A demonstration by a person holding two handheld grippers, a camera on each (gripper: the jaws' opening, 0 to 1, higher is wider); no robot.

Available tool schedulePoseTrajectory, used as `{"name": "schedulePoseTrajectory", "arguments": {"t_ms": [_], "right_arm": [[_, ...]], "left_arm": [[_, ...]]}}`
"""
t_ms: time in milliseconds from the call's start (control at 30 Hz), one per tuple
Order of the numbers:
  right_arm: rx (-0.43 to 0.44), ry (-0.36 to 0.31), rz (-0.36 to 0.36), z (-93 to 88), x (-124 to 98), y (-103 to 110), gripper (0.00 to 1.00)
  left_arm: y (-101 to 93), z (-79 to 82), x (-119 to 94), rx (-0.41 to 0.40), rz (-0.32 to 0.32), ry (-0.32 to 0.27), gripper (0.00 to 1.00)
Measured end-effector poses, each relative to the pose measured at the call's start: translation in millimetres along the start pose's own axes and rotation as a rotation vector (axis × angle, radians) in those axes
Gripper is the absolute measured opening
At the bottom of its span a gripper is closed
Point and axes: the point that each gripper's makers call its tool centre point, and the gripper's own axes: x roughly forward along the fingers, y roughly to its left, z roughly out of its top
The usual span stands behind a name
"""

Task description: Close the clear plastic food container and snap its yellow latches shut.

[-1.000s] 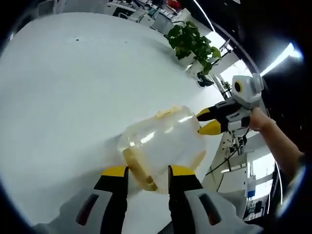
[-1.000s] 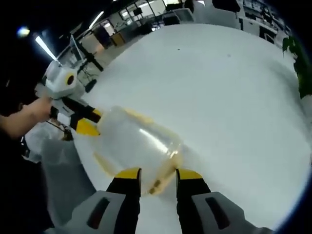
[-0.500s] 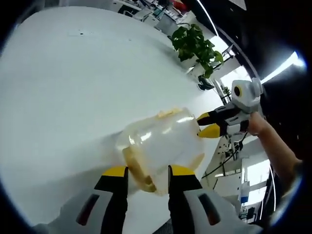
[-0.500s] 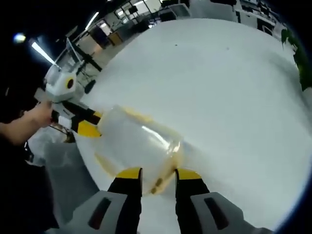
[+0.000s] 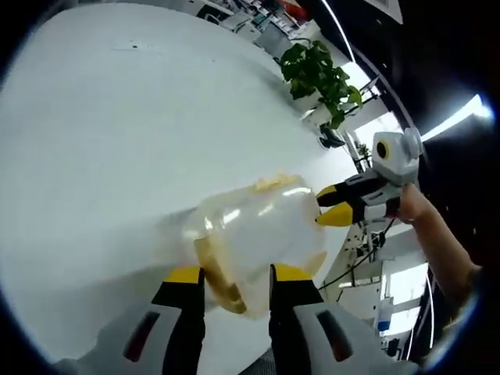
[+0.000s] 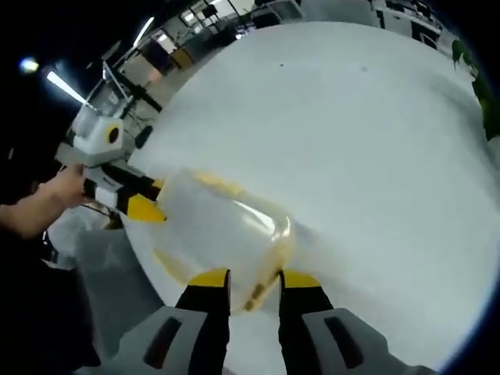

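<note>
The clear plastic container (image 5: 262,234) sits near the edge of a big white desk (image 5: 117,133), and both grippers are on it from opposite ends. In the left gripper view the left gripper (image 5: 233,275) has its yellow-tipped fingers (image 5: 184,275) set narrowly apart on either side of the near end, right around a yellow latch (image 5: 216,273) that hangs down that end, so it looks pinched on the latch, though the gap between them isn't fully closed. Same story in the right gripper view: the container (image 6: 223,234) runs away from the camera, and the right gripper (image 6: 254,280) has its fingers (image 6: 209,278) drawn in close around the yellow latch (image 6: 258,293) at its own end, gripping there. Each view also catches the other gripper at the far end: the left view shows the right gripper's yellow tips touching the far wall of the container, held by a hand (image 5: 414,205), while the right view shows the left gripper (image 6: 144,199) against the far end with a hand (image 6: 66,187) behind it. The left view has a potted plant (image 5: 320,78) off past the desk and a yellow strip along the container's top far rim; the right view instead shows some crumpled clear plastic (image 6: 74,226) beside the desk edge and office furniture far in the background.
</note>
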Motion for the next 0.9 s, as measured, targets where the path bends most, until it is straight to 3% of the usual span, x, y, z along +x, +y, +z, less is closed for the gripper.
{"name": "schedulePoseTrajectory", "arguments": {"t_ms": [200,333,467,600,633,667,900], "right_arm": [[0.021,-0.009,-0.008,-3.4,0,2,0.21],[0.025,-0.014,-0.001,-4.5,0,0,0.22],[0.041,-0.016,-0.003,-3.9,1,3,0.19],[0.012,-0.013,-0.013,-1.7,-5,1,0.09],[0.0,-0.008,-0.012,-3.2,-3,3,0.09],[-0.066,-0.001,-0.014,-1.8,-3,3,0.1],[-0.003,0.021,0.014,-4.3,-1,4,0.11]], "left_arm": [[1.5,1.2,4,-0.036,0.026,-0.007,0.31],[3.4,3.3,2,-0.037,0.003,-0.03,0.33],[3.6,1.8,-3,-0.021,0.031,-0.031,0.34],[4.9,3.5,-8,0.021,0.067,-0.071,0.36],[5.1,4.2,-6,0.027,0.066,-0.073,0.37],[5.3,4.2,-4,0.026,0.068,-0.07,0.37],[3.6,5.8,-9,0.11,0.113,-0.068,0.39]]}}
